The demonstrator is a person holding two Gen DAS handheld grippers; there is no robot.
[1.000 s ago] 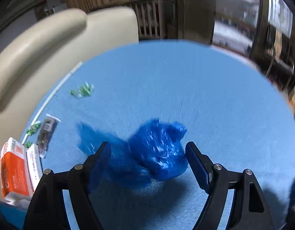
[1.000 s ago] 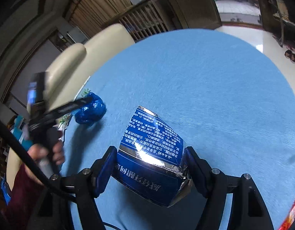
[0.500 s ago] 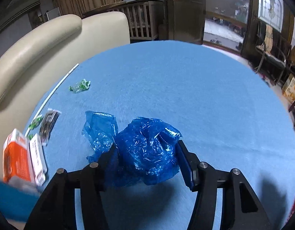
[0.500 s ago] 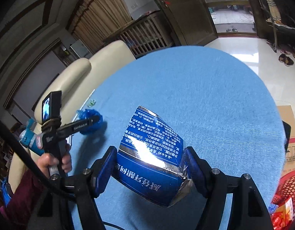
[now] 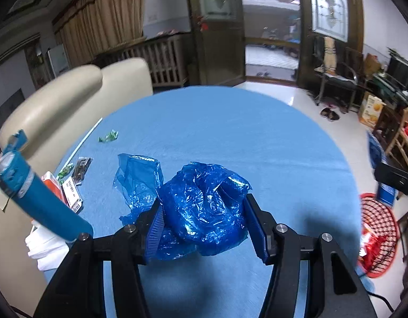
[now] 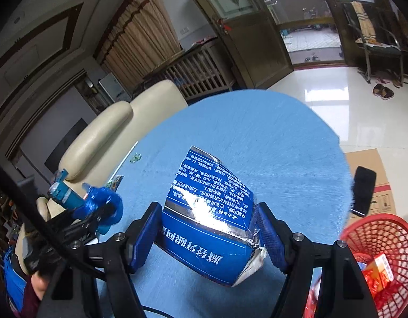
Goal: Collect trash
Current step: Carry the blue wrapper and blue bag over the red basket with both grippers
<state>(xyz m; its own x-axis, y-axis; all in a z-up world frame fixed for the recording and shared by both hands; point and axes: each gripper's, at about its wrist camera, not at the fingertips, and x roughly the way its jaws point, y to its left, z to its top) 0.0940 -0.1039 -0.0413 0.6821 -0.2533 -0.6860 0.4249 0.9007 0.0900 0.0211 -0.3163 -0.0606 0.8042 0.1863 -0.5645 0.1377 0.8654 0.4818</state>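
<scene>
My left gripper [image 5: 204,228] is shut on a crumpled blue plastic bag [image 5: 201,206] and holds it above the round blue table [image 5: 243,137]. My right gripper [image 6: 209,233] is shut on a flattened blue and silver carton [image 6: 212,212] with white print, held above the table's right side. The left gripper with the bag also shows in the right wrist view [image 6: 103,209]. A red mesh trash basket [image 6: 376,238] stands on the floor at the right, with wrappers inside; it also shows in the left wrist view [image 5: 376,228].
A green wrapper [image 5: 108,136], a white straw [image 5: 84,140], a dark sachet [image 5: 82,167] and an orange and white box [image 5: 63,188] lie at the table's left edge. A blue bottle [image 5: 37,196] and a cream sofa [image 5: 58,100] are at the left. A cardboard box [image 6: 371,169] lies on the floor.
My left gripper closed on the blue bag and lifted it off the table. My right gripper rose and moved right with the carton; the red basket came into view.
</scene>
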